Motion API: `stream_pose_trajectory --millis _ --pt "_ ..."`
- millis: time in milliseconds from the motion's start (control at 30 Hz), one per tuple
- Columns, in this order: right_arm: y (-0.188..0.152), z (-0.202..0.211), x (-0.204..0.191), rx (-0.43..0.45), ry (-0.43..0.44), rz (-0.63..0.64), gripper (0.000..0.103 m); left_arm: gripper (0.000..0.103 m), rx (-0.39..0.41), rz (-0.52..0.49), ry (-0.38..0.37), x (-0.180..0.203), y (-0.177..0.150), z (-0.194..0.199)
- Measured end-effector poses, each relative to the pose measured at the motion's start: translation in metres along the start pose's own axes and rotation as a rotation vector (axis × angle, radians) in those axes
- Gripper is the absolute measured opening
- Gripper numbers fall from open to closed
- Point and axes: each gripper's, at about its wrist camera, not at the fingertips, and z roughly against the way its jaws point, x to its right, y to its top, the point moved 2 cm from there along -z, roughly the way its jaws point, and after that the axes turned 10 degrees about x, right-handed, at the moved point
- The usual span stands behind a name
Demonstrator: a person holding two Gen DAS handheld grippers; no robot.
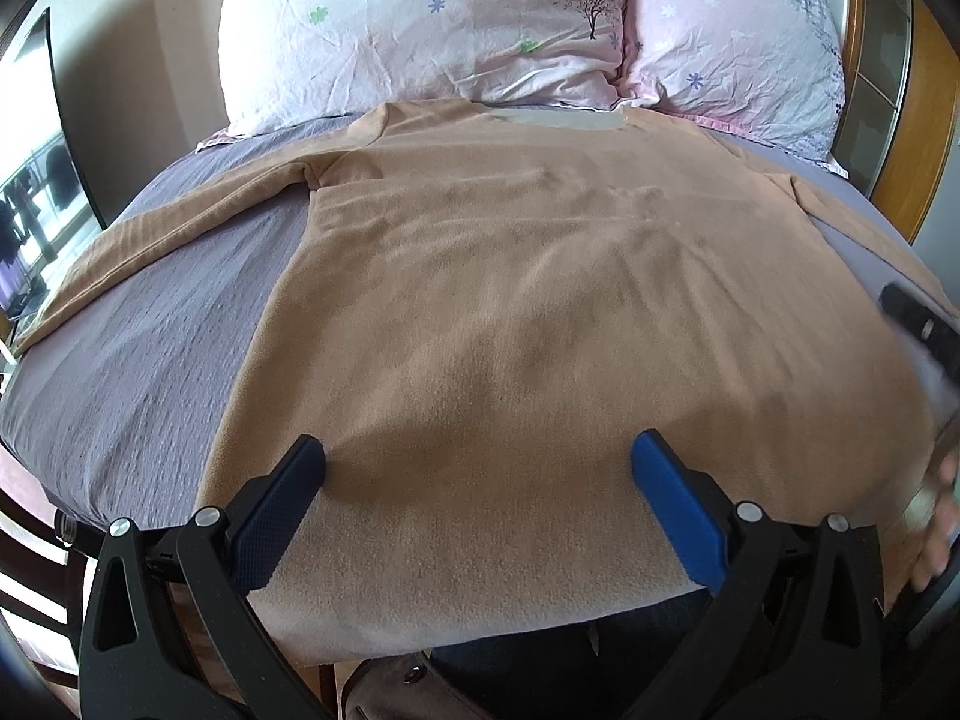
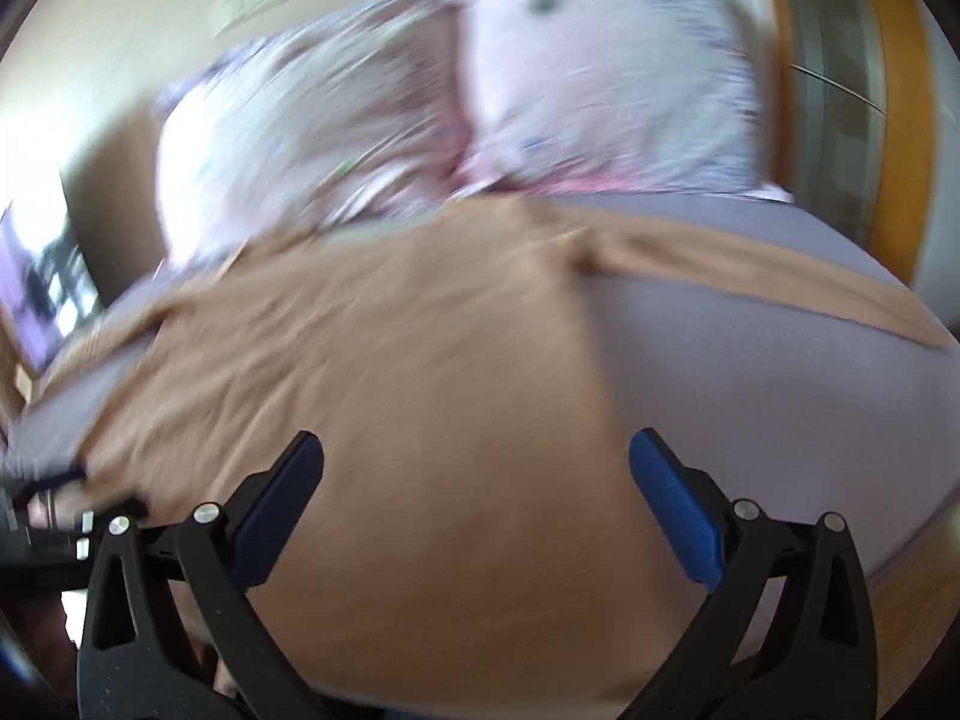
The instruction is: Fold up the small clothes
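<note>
My left gripper (image 1: 477, 480) and right gripper (image 2: 477, 480), both spread wide, hover above the tan sweater (image 1: 510, 300) lying flat on the bed (image 1: 150, 330).

No text, label, brand, number or sign can be read in either view; the pillowcases (image 1: 420, 30) carry only printed flowers and a small tree, and the right wrist view is too blurred to make out any lettering

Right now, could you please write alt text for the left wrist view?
A tan long-sleeved top lies spread flat on a purple bedsheet, sleeves out, collar toward two floral pillows. The open left gripper hovers over its hem.
</note>
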Motion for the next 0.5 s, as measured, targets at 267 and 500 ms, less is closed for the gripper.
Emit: stream_pose_trajectory --millis 267,500 --pt "0.068 -0.017 0.254 -0.046 -0.382 -0.683 0.053 0.102 0.251 0.204 -0.373 -0.025 0.031 0.001" --pt "0.053 -0.051 0.336 -0.07 -0.486 -0.934 0.033 0.102 0.339 0.286 -0.45 -0.042 0.055 -0.014"
